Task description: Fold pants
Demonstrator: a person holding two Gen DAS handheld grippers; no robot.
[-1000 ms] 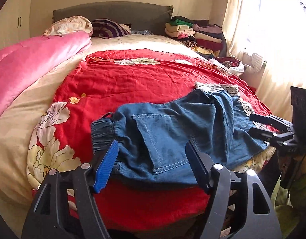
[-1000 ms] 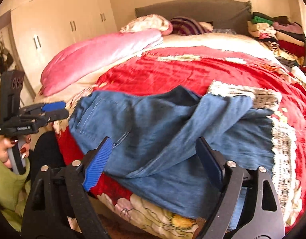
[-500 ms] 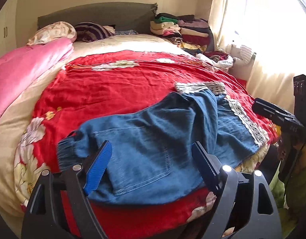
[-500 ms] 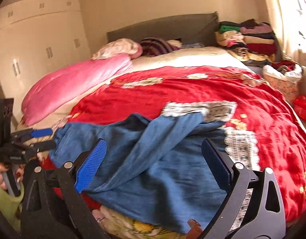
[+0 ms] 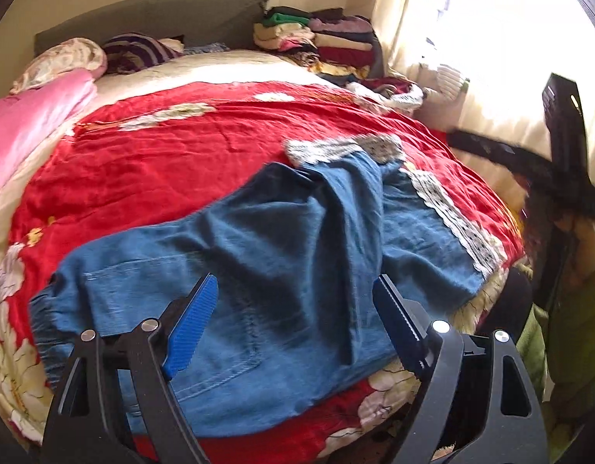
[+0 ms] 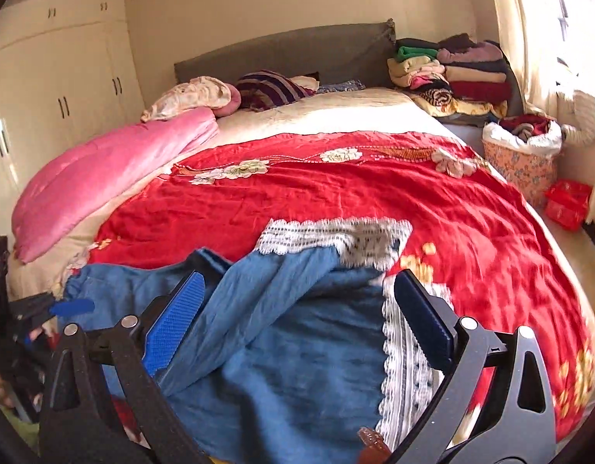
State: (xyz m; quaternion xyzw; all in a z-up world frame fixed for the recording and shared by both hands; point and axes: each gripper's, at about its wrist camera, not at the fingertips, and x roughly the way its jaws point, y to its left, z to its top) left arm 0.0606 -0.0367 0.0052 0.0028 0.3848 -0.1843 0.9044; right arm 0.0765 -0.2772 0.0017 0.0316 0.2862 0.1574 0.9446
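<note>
Blue denim pants (image 5: 259, 263) with white lace hems (image 5: 452, 216) lie loosely rumpled on the red floral bedspread (image 5: 162, 162), waist at the left, legs to the right, one leg folded over the other. My left gripper (image 5: 293, 317) is open and empty, held over the waist and seat. My right gripper (image 6: 293, 321) is open and empty over the leg ends (image 6: 297, 367) and lace hem (image 6: 328, 236). The right gripper also shows at the right edge of the left wrist view (image 5: 510, 158); the left gripper shows at the left edge of the right wrist view (image 6: 53, 309).
A pink quilt (image 6: 104, 170) lies along the bed's left side. Pillows (image 6: 189, 96) sit at the grey headboard (image 6: 289, 54). Folded clothes (image 6: 452, 73) are stacked at the back right. A basket (image 6: 522, 158) stands by the window. Wardrobes (image 6: 57, 77) line the left wall.
Both grippers have drawn back and risen from the pants, both staying open. Both views have swung to the right. The pants lie as before.
</note>
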